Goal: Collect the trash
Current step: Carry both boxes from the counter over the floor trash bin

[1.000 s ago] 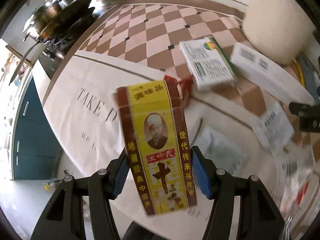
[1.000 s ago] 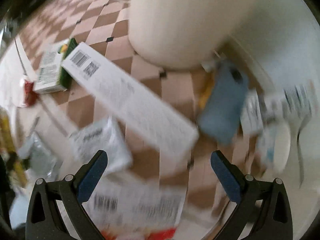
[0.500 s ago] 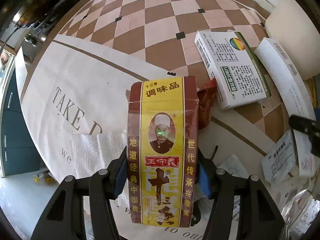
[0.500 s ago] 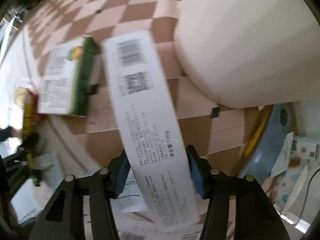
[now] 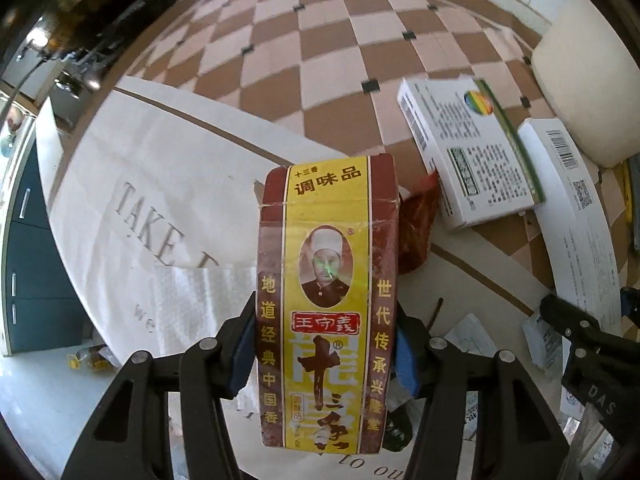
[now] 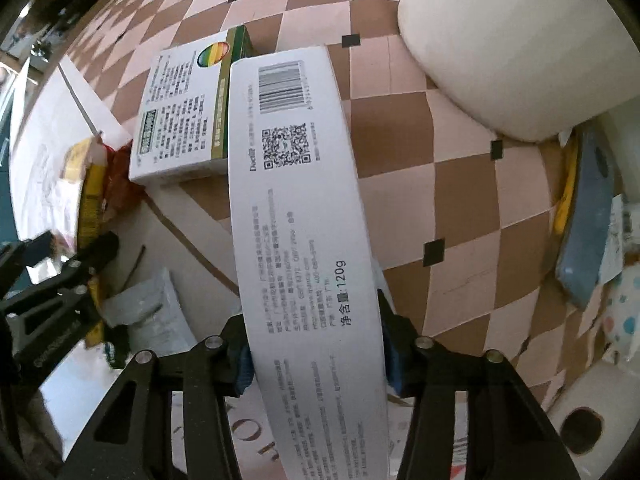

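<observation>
Since a second ago the right gripper [image 6: 316,360] has gone from wide open over blurred litter to clamped on the long white box [image 6: 304,248]; the left gripper [image 5: 326,354] has swung so the spice box [image 5: 328,304] went from tilted to near upright in its view, above the white paper bag [image 5: 160,184].

Left: spice box sits between the blue pads [image 5: 242,354], lower half in the grip, top half sticking out past the fingertips. Jaws narrow, closed on the box's two long sides. Long axis runs straight forward along the fingers, printed yellow face toward camera, flap end away.

Right: long white box between the pads, gripped across its width around mid-length. Jaws narrow, holding it. Long axis runs forward along the fingers, barcode end far, leaning slightly left; the near end goes out of frame under the camera.

Green-and-white box [image 6: 188,120] lies flat on the checkered counter [image 6: 460,208], just left of the long box's far end; contact unclear. Red wrapper [image 5: 416,232] behind the spice box. Big cream cylinder [image 6: 520,40] at upper right. Left gripper shows at the left edge of the right view.
</observation>
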Motion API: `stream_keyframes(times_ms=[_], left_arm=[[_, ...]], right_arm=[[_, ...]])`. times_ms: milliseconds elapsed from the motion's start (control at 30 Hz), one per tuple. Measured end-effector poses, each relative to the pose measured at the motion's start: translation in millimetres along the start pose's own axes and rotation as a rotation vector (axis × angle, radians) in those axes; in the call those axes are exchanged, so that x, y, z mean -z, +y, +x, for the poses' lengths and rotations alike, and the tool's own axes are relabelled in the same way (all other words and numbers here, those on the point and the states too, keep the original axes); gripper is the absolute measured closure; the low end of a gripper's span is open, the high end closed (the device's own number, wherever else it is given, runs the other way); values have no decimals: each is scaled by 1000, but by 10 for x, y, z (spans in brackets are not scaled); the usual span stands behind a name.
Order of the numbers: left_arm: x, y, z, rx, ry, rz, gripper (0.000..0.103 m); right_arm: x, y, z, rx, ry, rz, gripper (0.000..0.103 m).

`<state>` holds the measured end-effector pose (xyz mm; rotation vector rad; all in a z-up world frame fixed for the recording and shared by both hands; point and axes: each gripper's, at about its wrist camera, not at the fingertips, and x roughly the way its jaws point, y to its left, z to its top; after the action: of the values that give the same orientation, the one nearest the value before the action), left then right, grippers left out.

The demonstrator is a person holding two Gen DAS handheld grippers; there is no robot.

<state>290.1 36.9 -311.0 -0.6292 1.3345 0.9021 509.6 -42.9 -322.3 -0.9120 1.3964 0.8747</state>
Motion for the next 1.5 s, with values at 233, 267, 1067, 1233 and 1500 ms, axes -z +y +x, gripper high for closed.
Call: stream_keyframes(times_ms=[233,267,1067,1233,1500], left_arm=[[29,24,-451,-37,-118,-5,49],[42,47,-522,-40,-137,-8,49],[1046,2265,-1437,-71,-380,-201,49],[1385,3112,-1142,-90,-302,-304,49],[1907,4518,353,-3,-40,-502,49]], right_arm=[[144,-108,-247,16,-124,67,53],[179,-122,-315,9,-146,81,53],[1101,2248,-1126,-112,-372,36,54],[1184,3210,-939,-164,-339,-38,54],[1335,4938,85,-240,-182,-221,54]])
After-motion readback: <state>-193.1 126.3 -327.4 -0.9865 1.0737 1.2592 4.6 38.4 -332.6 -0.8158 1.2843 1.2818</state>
